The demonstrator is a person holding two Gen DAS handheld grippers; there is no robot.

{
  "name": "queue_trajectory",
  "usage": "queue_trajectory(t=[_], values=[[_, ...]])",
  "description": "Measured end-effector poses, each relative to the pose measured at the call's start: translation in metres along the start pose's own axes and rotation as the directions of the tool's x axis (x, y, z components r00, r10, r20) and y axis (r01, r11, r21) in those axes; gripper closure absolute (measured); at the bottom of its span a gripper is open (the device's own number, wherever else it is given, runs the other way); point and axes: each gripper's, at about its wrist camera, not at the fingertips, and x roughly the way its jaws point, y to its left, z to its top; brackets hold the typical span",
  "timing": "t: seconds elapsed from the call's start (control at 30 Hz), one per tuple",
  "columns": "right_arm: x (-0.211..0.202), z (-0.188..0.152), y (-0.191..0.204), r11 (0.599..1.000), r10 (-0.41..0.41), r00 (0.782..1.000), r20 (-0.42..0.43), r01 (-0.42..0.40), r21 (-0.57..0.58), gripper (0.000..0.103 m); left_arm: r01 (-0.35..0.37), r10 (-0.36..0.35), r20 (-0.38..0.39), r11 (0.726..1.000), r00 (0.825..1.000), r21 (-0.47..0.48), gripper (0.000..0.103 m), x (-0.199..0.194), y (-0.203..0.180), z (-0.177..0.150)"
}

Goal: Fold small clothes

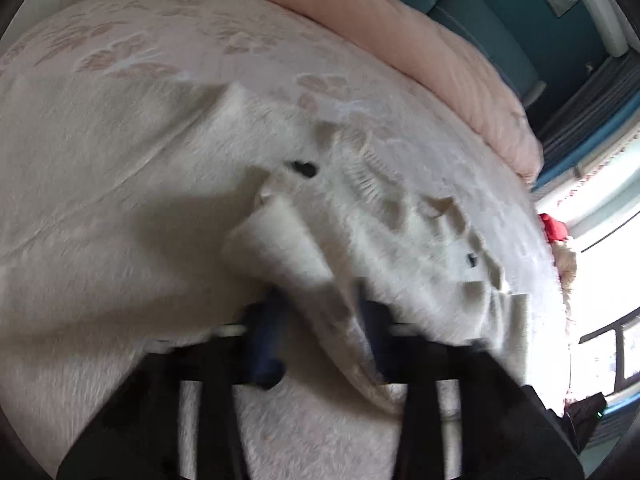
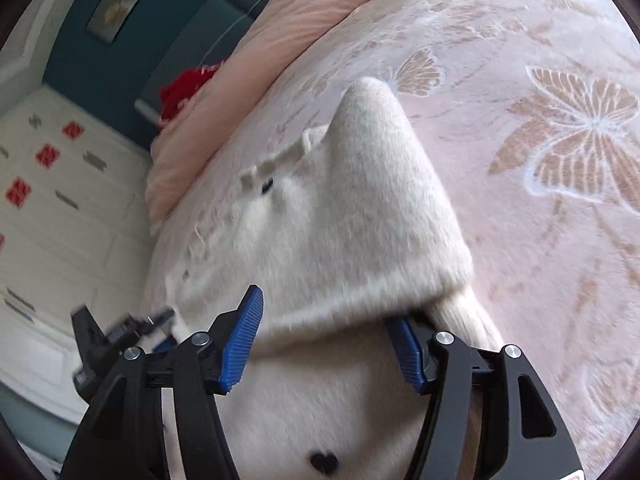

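On the bed [image 2: 520,40], a fluffy white garment [image 2: 340,220] is spread across the butterfly-patterned cover so it can be folded flat. An edge of it is pinched between the closed left gripper [image 1: 320,332], tilted down, apparently to carry that edge over. The right gripper [image 2: 324,344] is angled down over a folded sleeve, jaws apart, nothing clamped.

Fluffy cream garment [image 2: 344,216] partly folded on the bed

A white, fuzzy knit with small black heart-shaped buttons [image 2: 323,462] is spread across the surface; one flap is folded over the body, its corner raised to a peak, and a ribbed, wrinkled edge [image 1: 400,196] is seen along one side.
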Motion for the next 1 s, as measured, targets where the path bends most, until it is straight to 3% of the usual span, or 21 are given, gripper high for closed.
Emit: queue_trajectory(t=[0.03, 0.1, 0.2, 0.27, 0.33, 0.37, 0.4, 0.5, 0.57, 0.67, 0.7, 0.77, 0.8, 0.9, 0.93, 1.0], values=[[-0.003, 0.005, 0.001, 1.0, 0.017, 0.999, 0.038, -0.018, 0.009, 0.045, 0.02, -0.02, 0.025, 1.0, 0.999, 0.001, 0.094, -0.007, -0.001, 0.004], [-0.02, 0.013, 0.006, 0.998, 0.059, 0.989, 0.138, -0.058, -0.01, 0.094, 0.04, -0.044, 0.125, 0.999, 0.991, 0.036, 0.094, -0.031, -0.01, 0.01], [-0.05, 0.016, 0.017, 0.991, 0.109, 0.965, 0.238, -0.086, -0.105, 0.094, 0.059, -0.072, 0.176, 0.995, 0.982, 0.082, 0.094, -0.059, -0.016, 0.008], [-0.034, 0.013, 0.007, 0.99, -0.002, 0.987, 0.163, 0.025, -0.137, 0.095, 0.033, -0.047, 0.15, 0.995, 0.988, 0.089, 0.094, -0.055, -0.008, -0.002], [-0.009, 0.01, -0.026, 0.993, -0.106, 0.994, 0.011, 0.106, -0.05, 0.096, -0.033, 0.027, 0.077, 0.996, 0.997, 0.08, 0.094, -0.033, 0.009, -0.021], [-0.01, 0.008, -0.034, 0.997, -0.081, 0.997, 0.002, 0.081, -0.018, 0.098, -0.063, 0.061, 0.027, 0.996, 0.998, 0.066, 0.094, -0.018, 0.021, -0.034], [-0.017, 0.009, -0.032, 0.997, -0.071, 0.997, 0.015, 0.071, -0.01, 0.098, -0.062, 0.06, 0.025, 0.996, 0.998, 0.06, 0.093, -0.014, 0.026, -0.039], [-0.034, 0.008, -0.016, 0.992, -0.119, 0.993, 0.012, 0.12, -0.044, 0.091, -0.061, 0.055, 0.08, 0.995, 0.995, 0.082, 0.089, -0.025, 0.023, -0.047], [-0.061, -0.006, 0.002, 0.983, -0.153, 0.987, 0.053, 0.157, -0.095, 0.087, -0.07, 0.062, 0.085, 0.994, 0.994, 0.088, 0.089, -0.034, 0.018, -0.045], [-0.089, -0.025, 0.029, 0.955, -0.179, 0.966, 0.187, 0.217, -0.203, 0.086, -0.128, 0.098, 0.185, 0.979, 0.978, 0.156, 0.088, -0.061, 0.003, -0.04], [-0.089, -0.024, 0.039, 0.944, -0.177, 0.962, 0.206, 0.225, -0.242, 0.086, -0.154, 0.112, 0.227, 0.972, 0.968, 0.179, 0.083, -0.072, -0.001, -0.037], [-0.068, -0.017, 0.058, 0.923, -0.177, 0.966, 0.189, 0.229, -0.309, 0.086, -0.195, 0.142, 0.259, 0.961, 0.955, 0.195, 0.072, -0.073, -0.008, -0.028], [-0.052, -0.011, 0.062, 0.914, -0.187, 0.969, 0.162, 0.232, -0.332, 0.086, -0.215, 0.171, 0.218, 0.956, 0.961, 0.198, 0.067, -0.059, -0.009, -0.021], [0.009, -0.009, 0.045, 0.895, -0.301, 0.953, 0.036, 0.295, -0.335, 0.086, -0.222, 0.216, 0.056, 0.964, 0.975, 0.15, 0.068, -0.017, 0.009, -0.018], [0.022, -0.01, 0.037, 0.902, -0.316, 0.948, -0.018, 0.295, -0.314, 0.087, -0.222, 0.216, 0.053, 0.966, 0.975, 0.135, 0.067, -0.011, 0.013, -0.02], [0.007, -0.008, 0.047, 0.908, -0.287, 0.958, 0.024, 0.28, -0.311, 0.087, -0.252, 0.238, 0.1, 0.953, 0.966, 0.171, 0.067, -0.014, 0.01, -0.022]])
